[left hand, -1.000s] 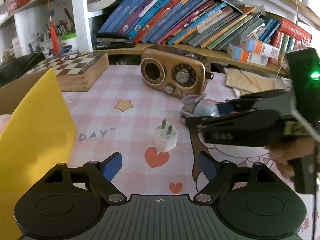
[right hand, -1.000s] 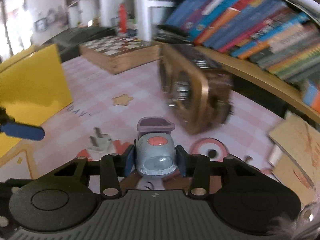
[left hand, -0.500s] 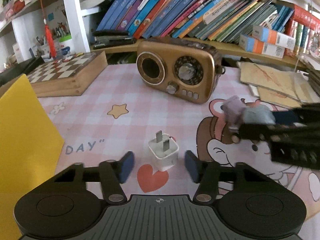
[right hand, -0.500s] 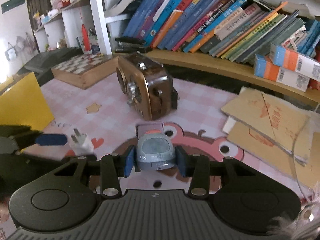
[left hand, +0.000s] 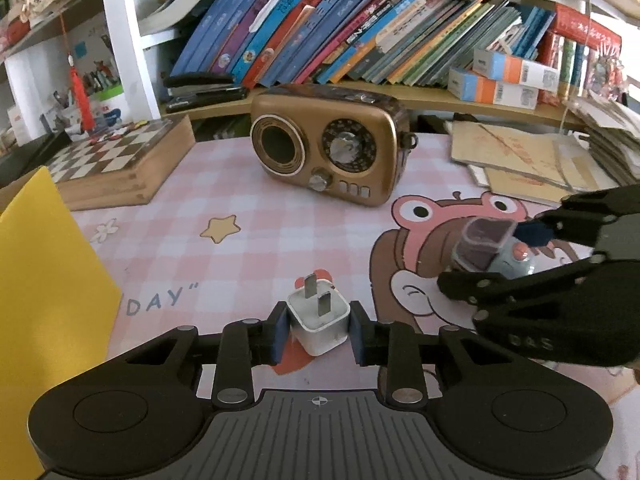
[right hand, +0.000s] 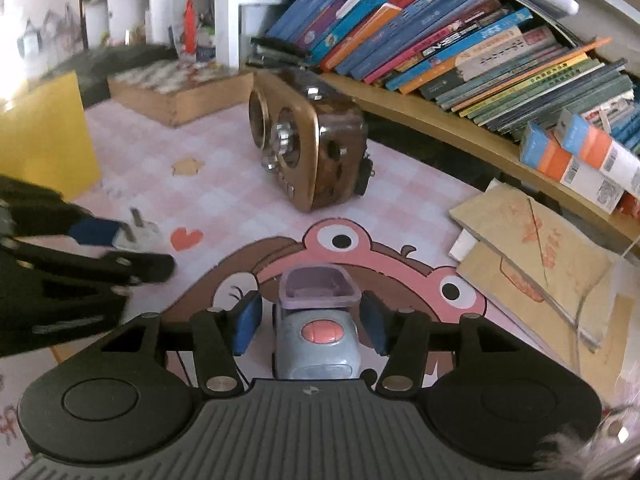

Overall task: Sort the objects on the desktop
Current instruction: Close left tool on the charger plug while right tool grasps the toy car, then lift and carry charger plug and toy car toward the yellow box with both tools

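Two items are in hand. Left claw (left hand: 318,326) is clenched on the white charger (left hand: 318,318), low on the desk (left hand: 248,248) at 6 o'clock; right claw (right hand: 310,320) – jaws just opening – straddles the toy car (right hand: 316,336), released on the mat. Neither is sorted yet – radio (left hand: 326,146) untouched at 12 o'clock.

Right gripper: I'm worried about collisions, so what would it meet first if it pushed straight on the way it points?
The small blue toy car sits between the right gripper's open pads. Beyond it, probably the pink desk mat, since the gripper tilts downward; the stacked cardboard lies off to the right.
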Demonstrator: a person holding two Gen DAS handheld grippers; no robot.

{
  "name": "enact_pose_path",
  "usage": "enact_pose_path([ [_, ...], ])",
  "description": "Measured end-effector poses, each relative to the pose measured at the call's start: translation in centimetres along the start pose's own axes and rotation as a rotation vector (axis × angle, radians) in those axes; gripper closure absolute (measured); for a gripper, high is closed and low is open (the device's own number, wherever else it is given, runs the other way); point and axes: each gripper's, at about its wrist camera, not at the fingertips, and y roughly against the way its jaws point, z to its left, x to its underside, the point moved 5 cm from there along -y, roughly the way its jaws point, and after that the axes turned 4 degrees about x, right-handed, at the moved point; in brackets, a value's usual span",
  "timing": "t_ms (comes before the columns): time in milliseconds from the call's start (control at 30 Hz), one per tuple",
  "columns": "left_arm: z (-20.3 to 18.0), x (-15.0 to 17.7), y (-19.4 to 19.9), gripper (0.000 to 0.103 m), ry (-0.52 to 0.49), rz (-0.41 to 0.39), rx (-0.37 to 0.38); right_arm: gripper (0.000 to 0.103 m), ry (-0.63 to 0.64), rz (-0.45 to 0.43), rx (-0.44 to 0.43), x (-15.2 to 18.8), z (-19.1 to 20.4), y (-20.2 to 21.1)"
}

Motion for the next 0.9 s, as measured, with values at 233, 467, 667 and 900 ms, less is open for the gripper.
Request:
enact_pose_path([
  [233,-0.1,0.0,1.8,0.074,0.014,-0.012,0.038,0.063,-0.079,0.029,-0.033,0.6,-0.9,0.2],
  [467,-0.3,-0.1,3.7,0.074,0.038,-0.031,0.07,0.063,-0.113,-0.009,-0.008,0.4,-0.7,2.0],
  [667,-0.3,0.4,6.0,0.074,0.044,-0.052,0.095,0.063,-0.166,0.007,-0.003,0.6,-0.3,4.2],
  [900,0.4,2.4,9.7,0.074,0.064,-0.065,0.128,0.063,-0.201,-0.001,-0.008,1.5,1.4,8.1],
])
